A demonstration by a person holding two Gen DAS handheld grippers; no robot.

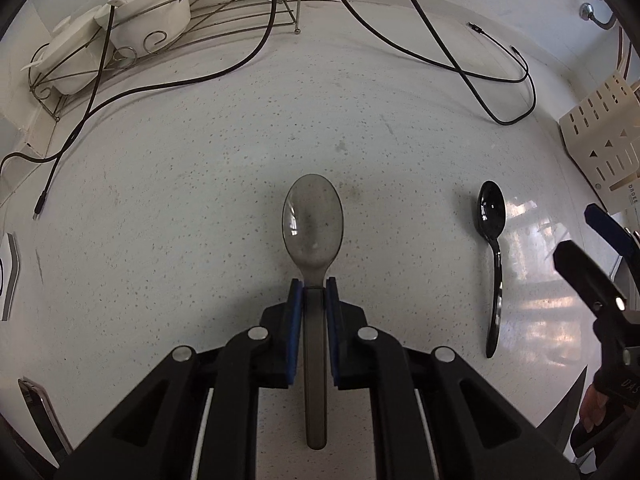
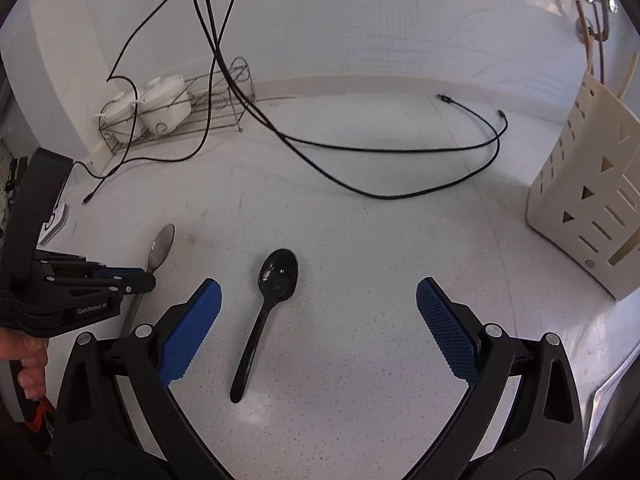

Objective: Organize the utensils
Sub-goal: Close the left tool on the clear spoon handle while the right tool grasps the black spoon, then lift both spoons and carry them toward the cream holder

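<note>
Left gripper (image 1: 313, 282): jaws clamped on the neck of the translucent grey spoon (image 1: 313, 224), blue pads pressed against both sides of the handle, bowl pointing forward, handle running back between the fingers. Spoon low over the speckled white counter (image 1: 200, 200); contact with the surface not clear.

Right gripper (image 2: 318, 288): jaws wide apart, clamped on nothing, blue pads (image 2: 192, 328) spread to either side of the black plastic spoon (image 2: 266, 312). Black spoon flat on the counter, bowl forward, handle trailing back toward the left pad without touching it.

Seen from the right wrist, left gripper just beside on the left, grey spoon's bowl poking out ahead of it. Seen from the left wrist, black spoon well to the right of the grey one, roughly parallel.

Farther out: cream slotted utensil holder (image 2: 588, 200) upright at the right edge of the counter. Black cables (image 2: 380, 152) looping across the back. Wire rack (image 1: 160, 40) against the wall at the far left, two white lidded pots (image 1: 148, 12) inside it.
</note>
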